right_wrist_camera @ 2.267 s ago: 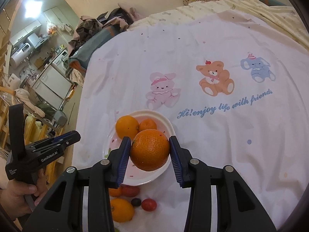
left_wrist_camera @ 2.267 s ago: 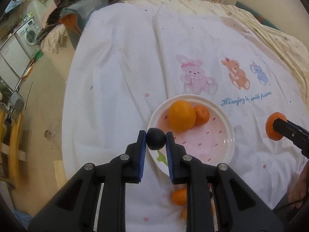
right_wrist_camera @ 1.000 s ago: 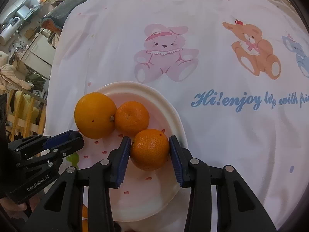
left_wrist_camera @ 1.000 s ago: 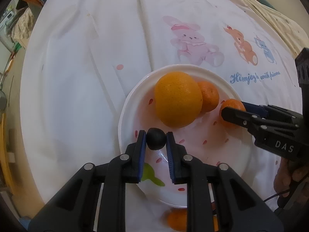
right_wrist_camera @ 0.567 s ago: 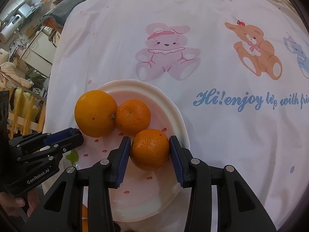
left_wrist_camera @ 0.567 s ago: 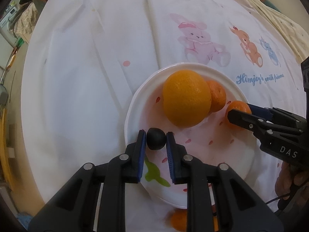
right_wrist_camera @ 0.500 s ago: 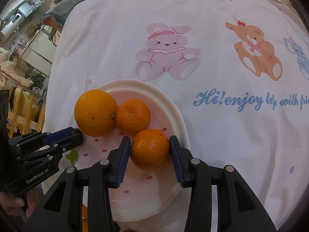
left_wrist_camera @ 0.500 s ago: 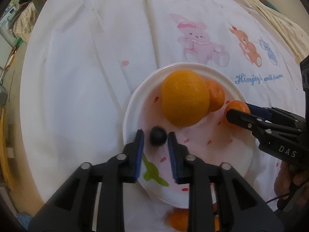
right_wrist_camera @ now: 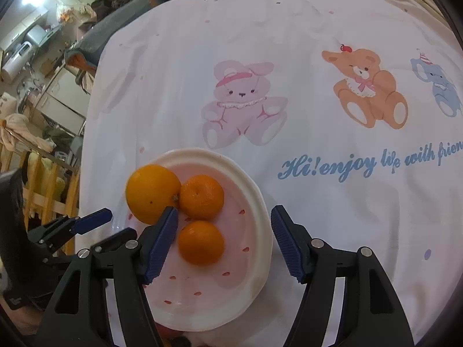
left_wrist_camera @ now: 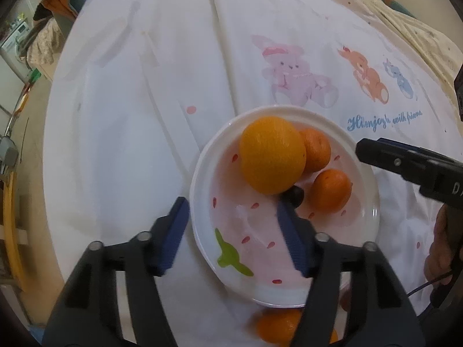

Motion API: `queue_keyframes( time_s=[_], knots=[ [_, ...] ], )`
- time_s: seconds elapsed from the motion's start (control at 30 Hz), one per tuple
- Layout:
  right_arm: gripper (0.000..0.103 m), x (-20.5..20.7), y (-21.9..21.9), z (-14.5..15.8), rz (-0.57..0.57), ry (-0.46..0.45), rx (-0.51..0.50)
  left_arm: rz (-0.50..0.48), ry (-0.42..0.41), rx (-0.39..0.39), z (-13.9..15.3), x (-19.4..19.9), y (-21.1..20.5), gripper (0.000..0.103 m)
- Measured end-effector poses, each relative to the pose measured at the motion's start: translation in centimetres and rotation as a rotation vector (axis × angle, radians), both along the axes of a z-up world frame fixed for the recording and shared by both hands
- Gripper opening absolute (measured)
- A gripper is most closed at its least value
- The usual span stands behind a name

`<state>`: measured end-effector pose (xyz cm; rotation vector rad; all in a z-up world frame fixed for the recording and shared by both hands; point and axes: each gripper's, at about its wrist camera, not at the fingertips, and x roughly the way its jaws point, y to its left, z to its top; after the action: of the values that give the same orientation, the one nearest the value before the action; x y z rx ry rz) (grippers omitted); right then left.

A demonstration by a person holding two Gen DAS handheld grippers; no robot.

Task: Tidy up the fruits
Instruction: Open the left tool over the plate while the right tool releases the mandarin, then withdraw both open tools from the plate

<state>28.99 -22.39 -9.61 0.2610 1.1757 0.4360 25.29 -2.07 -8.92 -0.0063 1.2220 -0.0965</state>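
A white plate (left_wrist_camera: 199,190) with red specks lies on the bedsheet. It holds a large orange (left_wrist_camera: 272,154), two mandarins (left_wrist_camera: 317,149) (left_wrist_camera: 331,190) and a small dark fruit (left_wrist_camera: 295,195) wedged between them. My left gripper (left_wrist_camera: 231,219) hangs over the plate's left side with its jaws opening and no fruit between them; the dark fruit sits just past its right fingertip. In the right wrist view the right gripper (right_wrist_camera: 224,231) is also opening. The near mandarin (right_wrist_camera: 200,242) rests on the plate (right_wrist_camera: 231,289) between its jaws, clear of both pads.
The white sheet (right_wrist_camera: 318,144) carries a cartoon rabbit, bear and elephant with blue lettering. Another orange fruit (left_wrist_camera: 275,326) lies below the plate's near rim. The bed's edge and a cluttered room (right_wrist_camera: 43,86) are at the left. A hand (left_wrist_camera: 439,248) shows at the right.
Both grippers opened. The left let go of the dark fruit, which now lies against the orange. The right released its mandarin onto the plate.
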Motion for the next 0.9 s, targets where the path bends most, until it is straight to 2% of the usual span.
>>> queue_keyframes(
  time_s=[0.17,0.23,0.3,0.47,0.6,0.77,0.9],
  knots=[
    [0.071,-0.4,-1.1,1.8,-0.038,-0.029,0.021,0.021,-0.018,-0.022,1.0,-0.5,0.5,0.074],
    [0.085,-0.8,-1.7,2.6,-0.055,-0.040,0.040,0.030,-0.034,-0.030,1.6,-0.9,0.7,0.077],
    [0.094,-1.3,-2.3,3.2,-0.079,-0.049,0.057,0.038,-0.054,-0.039,2.1,-1.2,0.8,0.077],
    [0.094,-2.8,-2.7,5.0,-0.079,-0.070,0.067,0.051,-0.105,-0.057,4.0,-2.3,1.2,0.078],
    [0.094,-4.5,-2.9,6.2,-0.077,-0.104,0.072,0.052,-0.159,-0.019,5.4,-3.4,1.2,0.078],
    [0.094,-6.7,-3.3,7.7,-0.091,-0.155,0.067,0.070,-0.167,-0.040,6.2,-5.1,1.4,0.078],
    [0.094,-8.4,-3.8,8.1,-0.111,-0.157,0.073,0.093,-0.178,-0.042,6.9,-6.6,1.8,0.078]
  ],
)
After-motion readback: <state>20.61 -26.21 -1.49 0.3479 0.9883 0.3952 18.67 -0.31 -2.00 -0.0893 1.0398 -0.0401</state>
